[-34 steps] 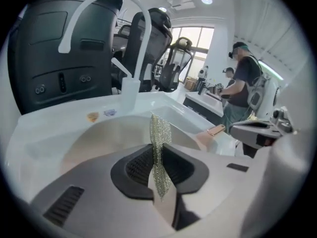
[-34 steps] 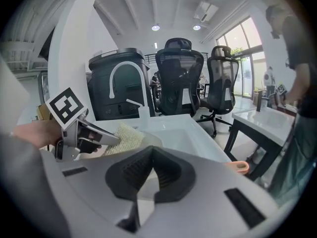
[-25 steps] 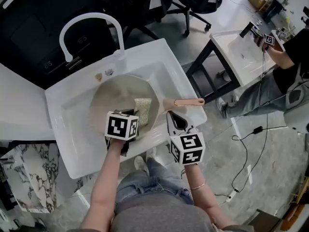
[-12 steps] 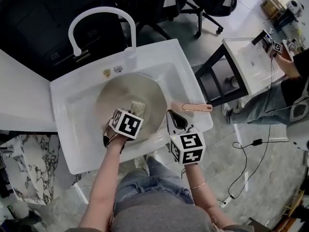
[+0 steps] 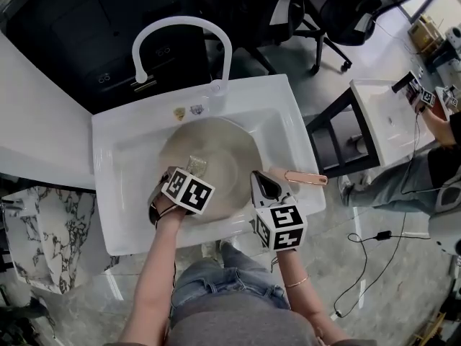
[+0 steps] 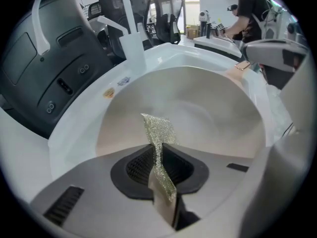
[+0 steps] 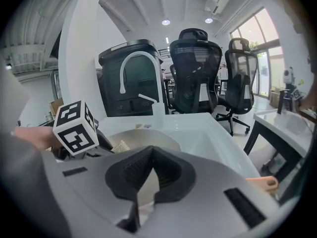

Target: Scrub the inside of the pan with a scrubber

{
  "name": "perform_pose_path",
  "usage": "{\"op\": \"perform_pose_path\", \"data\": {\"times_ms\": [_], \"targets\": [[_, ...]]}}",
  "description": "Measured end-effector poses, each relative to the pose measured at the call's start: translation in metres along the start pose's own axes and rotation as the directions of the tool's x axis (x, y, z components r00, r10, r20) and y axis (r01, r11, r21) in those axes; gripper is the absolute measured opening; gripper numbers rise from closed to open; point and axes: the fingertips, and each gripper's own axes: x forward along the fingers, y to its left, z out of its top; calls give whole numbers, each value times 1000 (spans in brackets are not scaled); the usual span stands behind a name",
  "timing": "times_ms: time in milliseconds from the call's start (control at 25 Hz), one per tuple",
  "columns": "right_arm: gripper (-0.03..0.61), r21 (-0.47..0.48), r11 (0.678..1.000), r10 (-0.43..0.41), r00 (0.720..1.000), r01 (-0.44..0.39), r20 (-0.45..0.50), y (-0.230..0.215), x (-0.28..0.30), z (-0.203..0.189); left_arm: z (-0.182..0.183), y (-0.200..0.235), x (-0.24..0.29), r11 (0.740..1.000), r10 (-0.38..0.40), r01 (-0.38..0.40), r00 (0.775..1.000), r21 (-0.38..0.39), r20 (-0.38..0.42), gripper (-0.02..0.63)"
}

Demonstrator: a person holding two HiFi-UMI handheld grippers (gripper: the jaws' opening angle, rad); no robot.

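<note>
The left hand-held gripper [image 6: 157, 155] pinches the scrubber [image 6: 157, 130] at the pan's [image 5: 230, 150] near-left rim, its free end up and ready to rub. The pan fills the sink [image 5: 122, 157], so strokes have the bare pan floor ahead but close walls. The right hand-held gripper [image 7: 152, 155], jaws together and empty, sits beside the handle [image 5: 306, 176] at the sink's near edge, likely as a brace.

the left gripper [image 6: 161, 182] is dragging the scrubber [image 6: 158, 133] leftward across the inside of the pan [image 5: 230, 157], away from the handle side toward the left wall, its marker cube tilting.
</note>
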Motion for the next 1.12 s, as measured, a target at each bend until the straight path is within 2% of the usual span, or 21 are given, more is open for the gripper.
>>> {"op": "perform_pose_path", "data": {"times_ms": [240, 440, 600, 680, 840, 960, 1120], "targets": [[9, -18, 999, 36, 999, -36, -2, 15, 6, 3, -2, 31, -16, 992, 126, -126, 990, 2, 56, 63], [11, -25, 999, 39, 999, -39, 1, 21, 5, 3, -8, 59, -27, 980, 195, -191, 977, -49, 89, 63], [11, -22, 1000, 15, 1000, -15, 10, 17, -1, 4, 3, 75, -50, 966, 247, -225, 947, -124, 206, 63], [10, -14, 1000, -7, 1000, 7, 17, 14, -5, 4, 13, 75, -62, 967, 230, -186, 931, -174, 284, 63], [9, 7, 998, -57, 998, 57, 20, 4, -16, 0, 33, 61, -77, 965, 120, -12, 909, -263, 400, 63], [10, 24, 996, -92, 996, 91, 22, -2, -26, -4, 48, 42, -85, 954, 47, 95, 887, -283, 459, 63], [11, 44, 990, -135, 991, 134, 25, -9, -40, -11, 65, 3, -89, 943, -31, 194, 860, -270, 509, 63]]}}
